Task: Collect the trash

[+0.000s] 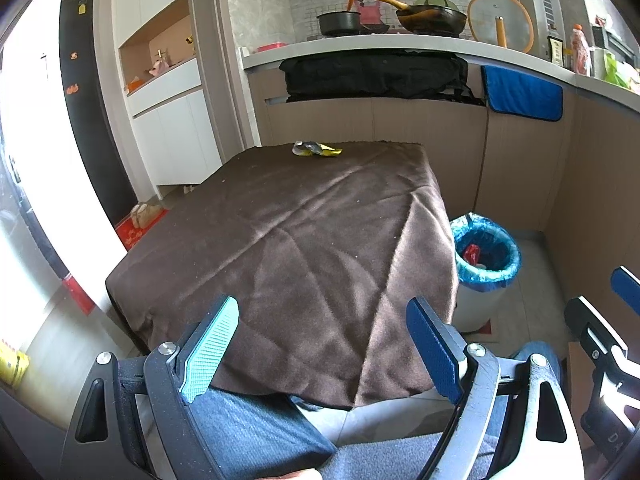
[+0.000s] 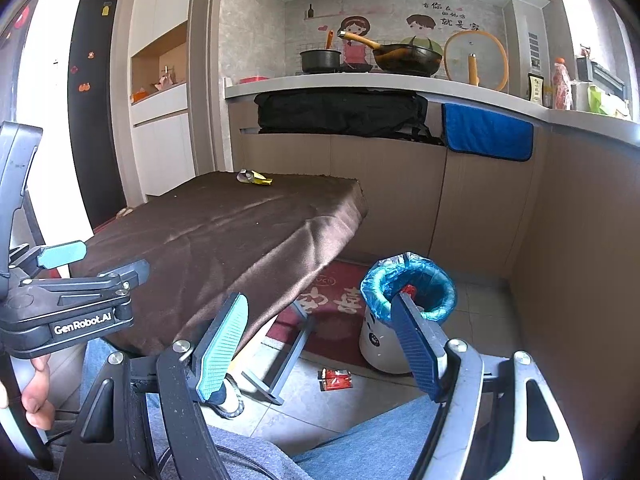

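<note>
A crumpled yellow and silver wrapper lies at the far edge of the brown-clothed table; it also shows in the right wrist view. A white bin with a blue liner stands on the floor right of the table, with red trash inside; it shows in the right wrist view too. A red wrapper lies on the floor by the bin. My left gripper is open and empty over the table's near edge. My right gripper is open and empty, low beside the table.
A kitchen counter with pots runs behind the table. A blue towel hangs from it. A red mat lies under the table's corner. My knees in jeans are below both grippers. The left gripper shows at the right wrist view's left.
</note>
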The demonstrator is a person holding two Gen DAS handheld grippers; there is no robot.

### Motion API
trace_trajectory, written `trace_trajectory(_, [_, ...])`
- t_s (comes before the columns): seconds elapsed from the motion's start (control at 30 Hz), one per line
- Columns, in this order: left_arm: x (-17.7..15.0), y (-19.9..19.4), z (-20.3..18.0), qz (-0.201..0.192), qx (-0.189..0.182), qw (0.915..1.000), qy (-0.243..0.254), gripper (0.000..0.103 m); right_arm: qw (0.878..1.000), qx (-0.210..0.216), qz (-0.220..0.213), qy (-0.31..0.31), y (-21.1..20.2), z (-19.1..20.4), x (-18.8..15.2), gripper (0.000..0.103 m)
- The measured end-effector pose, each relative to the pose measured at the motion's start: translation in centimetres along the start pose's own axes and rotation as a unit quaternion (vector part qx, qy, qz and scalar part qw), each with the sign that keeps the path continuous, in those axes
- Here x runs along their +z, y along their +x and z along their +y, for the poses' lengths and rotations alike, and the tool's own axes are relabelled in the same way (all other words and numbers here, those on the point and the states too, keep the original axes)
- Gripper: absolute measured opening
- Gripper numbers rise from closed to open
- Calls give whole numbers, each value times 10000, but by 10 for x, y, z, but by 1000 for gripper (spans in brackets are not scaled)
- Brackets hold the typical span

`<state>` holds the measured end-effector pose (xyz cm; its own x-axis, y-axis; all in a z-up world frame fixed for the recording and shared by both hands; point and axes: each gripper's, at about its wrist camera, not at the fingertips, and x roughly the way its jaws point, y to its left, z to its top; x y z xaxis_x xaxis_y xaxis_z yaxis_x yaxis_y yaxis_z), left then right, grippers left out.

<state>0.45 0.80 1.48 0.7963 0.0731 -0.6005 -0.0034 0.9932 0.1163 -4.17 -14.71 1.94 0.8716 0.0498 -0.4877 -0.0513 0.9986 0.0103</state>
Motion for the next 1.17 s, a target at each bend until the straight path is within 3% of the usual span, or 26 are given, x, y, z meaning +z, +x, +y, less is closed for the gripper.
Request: trace_trajectory(1.17, [-7, -2, -5, 35, -2, 10000, -66, 86, 10000, 14, 5, -6, -1, -4, 0, 71])
